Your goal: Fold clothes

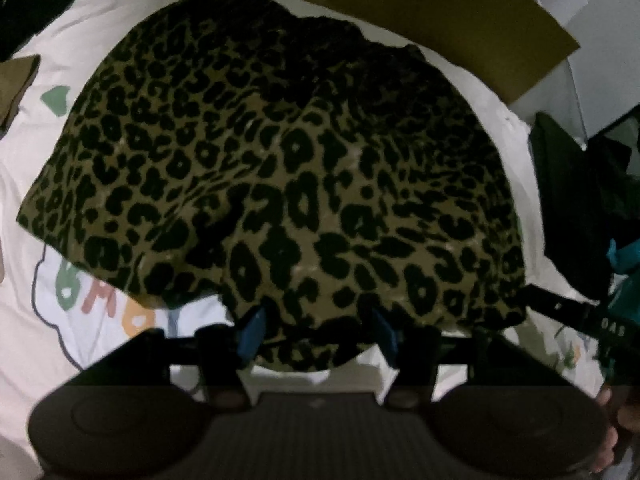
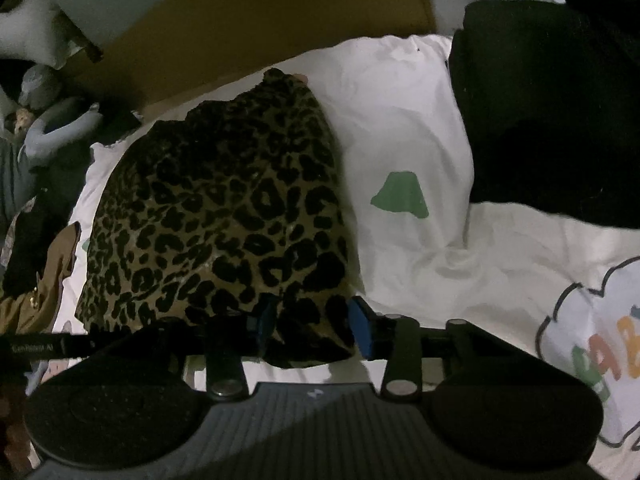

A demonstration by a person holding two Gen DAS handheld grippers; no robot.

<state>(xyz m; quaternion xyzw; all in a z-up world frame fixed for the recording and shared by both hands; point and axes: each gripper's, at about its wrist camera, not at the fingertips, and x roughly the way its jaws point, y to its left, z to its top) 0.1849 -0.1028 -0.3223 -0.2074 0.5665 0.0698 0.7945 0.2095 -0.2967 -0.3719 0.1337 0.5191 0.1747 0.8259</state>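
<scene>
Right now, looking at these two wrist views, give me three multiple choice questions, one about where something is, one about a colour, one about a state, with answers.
1. Where does the leopard-print brown and black garment lie?
A. on the white printed bedsheet
B. inside a cardboard box
C. on a hanger

2. What colour are the fingertip pads of the right gripper?
A. red
B. blue
C. yellow

3. What sits between the left gripper fingers?
A. nothing
B. a black sock
C. the garment's near edge

Answers: 1 A, white sheet shows all around the garment. 2 B, both pads look blue. 3 C, leopard fabric fills the gap between the pads.
</scene>
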